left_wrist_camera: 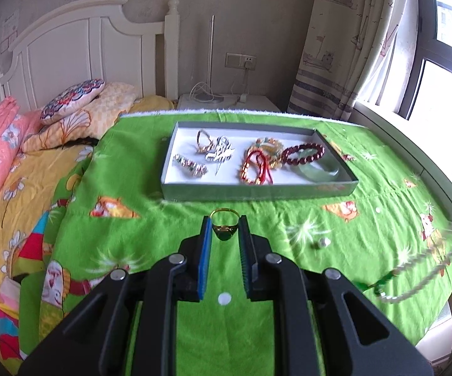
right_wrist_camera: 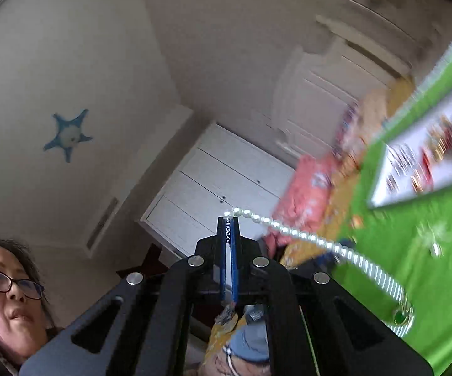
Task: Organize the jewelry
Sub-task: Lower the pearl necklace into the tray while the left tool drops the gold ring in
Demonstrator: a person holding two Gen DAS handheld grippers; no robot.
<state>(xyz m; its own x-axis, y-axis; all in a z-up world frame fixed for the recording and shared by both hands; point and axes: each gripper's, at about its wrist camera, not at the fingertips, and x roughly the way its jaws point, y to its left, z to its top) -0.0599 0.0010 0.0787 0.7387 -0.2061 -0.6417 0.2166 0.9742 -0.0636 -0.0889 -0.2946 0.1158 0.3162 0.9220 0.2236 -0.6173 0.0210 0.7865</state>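
ring and pearls both mid-haul to the tray

so the left claw (left_wrist_camera: 225, 227) is narrowed down on a gold ring (left_wrist_camera: 225, 224), band pinched between the blue pads, dark stone facing the camera. it hangs over the green blanket (left_wrist_camera: 131, 169) on the bed, and the grey tray (left_wrist_camera: 258, 188) sits just past it at 12 o'clock, already holding bracelets (left_wrist_camera: 302, 153) and silver pieces (left_wrist_camera: 219, 152).

the right claw (right_wrist_camera: 229, 219) is pinched tight on the clasp end of a pearl necklace (right_wrist_camera: 320, 242), with the strand trailing off toward 4 o'clock.

my read: this is the carry step for both pieces. next move for the ring looks like a short push forward over the tray wall, then easing the claw apart above a bare white patch. pearls need lowering slowly so they don't tangle.

the left view shows the tray layout clearly, plus a small bead (left_wrist_camera: 323, 242) loose on the blanket at 3 o'clock. the right view is tilted and blurry, mostly ceiling, but it's the only one showing the pearl grip itself.
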